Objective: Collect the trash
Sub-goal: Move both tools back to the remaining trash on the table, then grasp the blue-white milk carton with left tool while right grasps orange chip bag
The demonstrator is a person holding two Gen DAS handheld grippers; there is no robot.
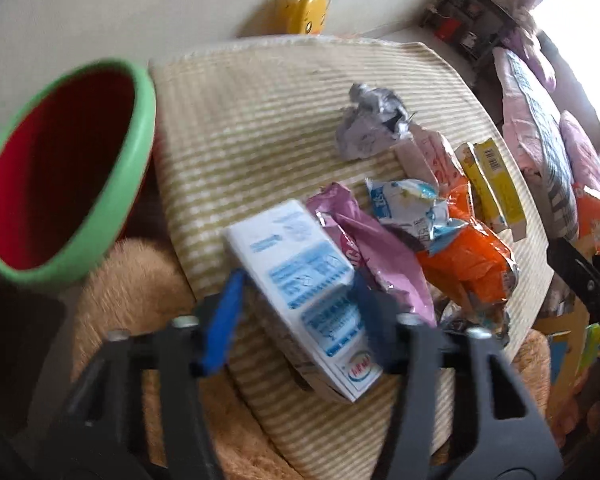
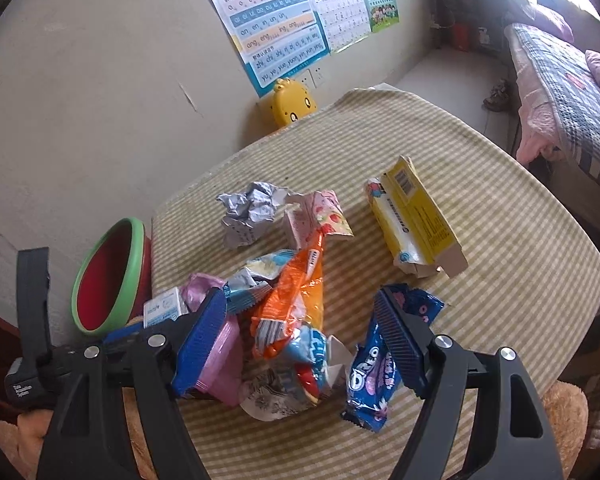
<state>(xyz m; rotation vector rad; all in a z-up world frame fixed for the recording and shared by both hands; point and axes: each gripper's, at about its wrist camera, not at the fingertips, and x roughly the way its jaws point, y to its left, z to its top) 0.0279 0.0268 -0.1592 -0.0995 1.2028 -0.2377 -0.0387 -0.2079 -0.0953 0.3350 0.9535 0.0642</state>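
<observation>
My left gripper (image 1: 296, 304) is shut on a white and blue milk carton (image 1: 304, 276), held tilted above the near left of the table; the carton also shows in the right wrist view (image 2: 162, 308). The red bin with a green rim (image 1: 60, 168) stands left of the table, and shows in the right wrist view (image 2: 108, 276). My right gripper (image 2: 304, 336) is open above the trash pile, its fingers either side of an orange wrapper (image 2: 296, 300) and a blue and red wrapper (image 2: 308, 364). A blue Oreo pack (image 2: 376, 368) lies under the right finger.
The striped table (image 2: 500, 240) also holds a crumpled paper ball (image 2: 250, 210), a pink box (image 2: 324, 220), a yellow box (image 2: 416, 220) and a pink wrapper (image 1: 380, 256). A yellow duck-shaped object (image 2: 292, 102) stands by the wall. A bed (image 2: 560, 92) is at the right.
</observation>
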